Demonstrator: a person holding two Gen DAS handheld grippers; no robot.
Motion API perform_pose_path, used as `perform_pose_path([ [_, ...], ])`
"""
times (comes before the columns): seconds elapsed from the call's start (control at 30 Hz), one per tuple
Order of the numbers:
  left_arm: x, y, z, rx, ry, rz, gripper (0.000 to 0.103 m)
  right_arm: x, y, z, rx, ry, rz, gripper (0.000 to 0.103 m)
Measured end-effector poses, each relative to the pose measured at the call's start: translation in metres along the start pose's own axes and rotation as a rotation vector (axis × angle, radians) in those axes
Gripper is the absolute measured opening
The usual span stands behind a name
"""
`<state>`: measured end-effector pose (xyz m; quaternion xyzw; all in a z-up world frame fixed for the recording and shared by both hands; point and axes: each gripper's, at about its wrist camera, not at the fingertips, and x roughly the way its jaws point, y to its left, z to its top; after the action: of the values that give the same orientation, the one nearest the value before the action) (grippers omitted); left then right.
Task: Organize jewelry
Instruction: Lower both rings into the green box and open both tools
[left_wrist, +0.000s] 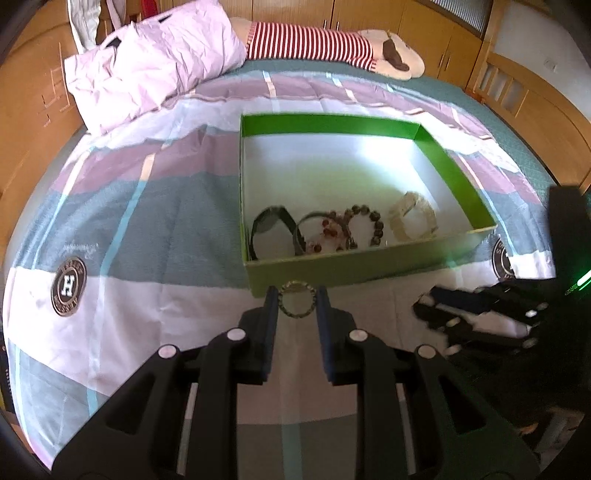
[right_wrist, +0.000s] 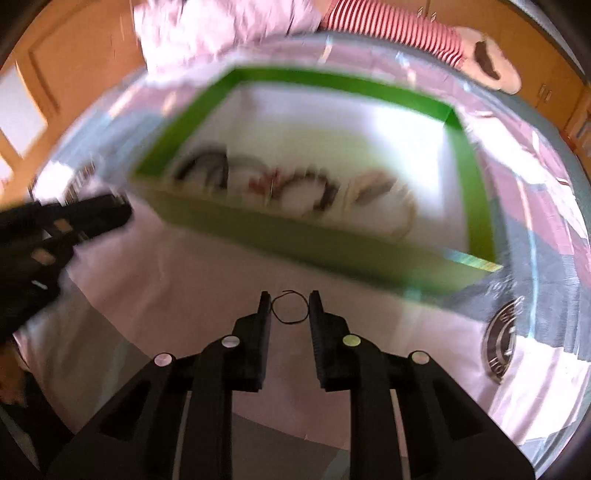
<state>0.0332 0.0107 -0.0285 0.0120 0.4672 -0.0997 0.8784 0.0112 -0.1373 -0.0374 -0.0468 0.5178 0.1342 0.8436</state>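
The left gripper (left_wrist: 297, 297) is clamped on a round beaded bracelet (left_wrist: 297, 303), its two fingers pressing the ring from either side, just short of the near wall of the green box (left_wrist: 332, 271). The right gripper (right_wrist: 290, 304) grips a thin black wire loop (right_wrist: 289, 308) between its fingertips (the ends of the loop cross at the top), also just in front of the box. Both hang over the striped bedspread (left_wrist: 147, 221). Inside the box, along the near wall, lie a black band (left_wrist: 267, 225), a dark beaded bracelet (left_wrist: 364, 225) with red beads beside it, and a pale bangle (left_wrist: 413, 218). Farther back lie a pink pillow (left_wrist: 155, 70) and a striped plush toy (left_wrist: 332, 46).
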Motion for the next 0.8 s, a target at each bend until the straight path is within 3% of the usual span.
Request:
perform_pose_path([
  [0.17, -0.008, -0.009, 0.009, 0.035, -0.030, -0.004, 0.021, -0.037, -0.018, 0.007, 0.069, -0.148, 0.001, 0.020],
  [0.43, -0.011, -0.023, 0.031, 0.085, -0.113, 0.018, 0.021, -0.038, -0.036, 0.035, 0.133, -0.288, 0.006, 0.021],
  [0.57, -0.003, -0.029, 0.046, 0.112, -0.143, 0.042, 0.021, -0.015, -0.043, 0.045, 0.160, -0.264, 0.000, 0.021],
  [0.8, 0.040, -0.026, 0.057, 0.077, -0.062, 0.054, 0.021, 0.020, -0.049, 0.043, 0.167, -0.175, -0.030, 0.021],
])
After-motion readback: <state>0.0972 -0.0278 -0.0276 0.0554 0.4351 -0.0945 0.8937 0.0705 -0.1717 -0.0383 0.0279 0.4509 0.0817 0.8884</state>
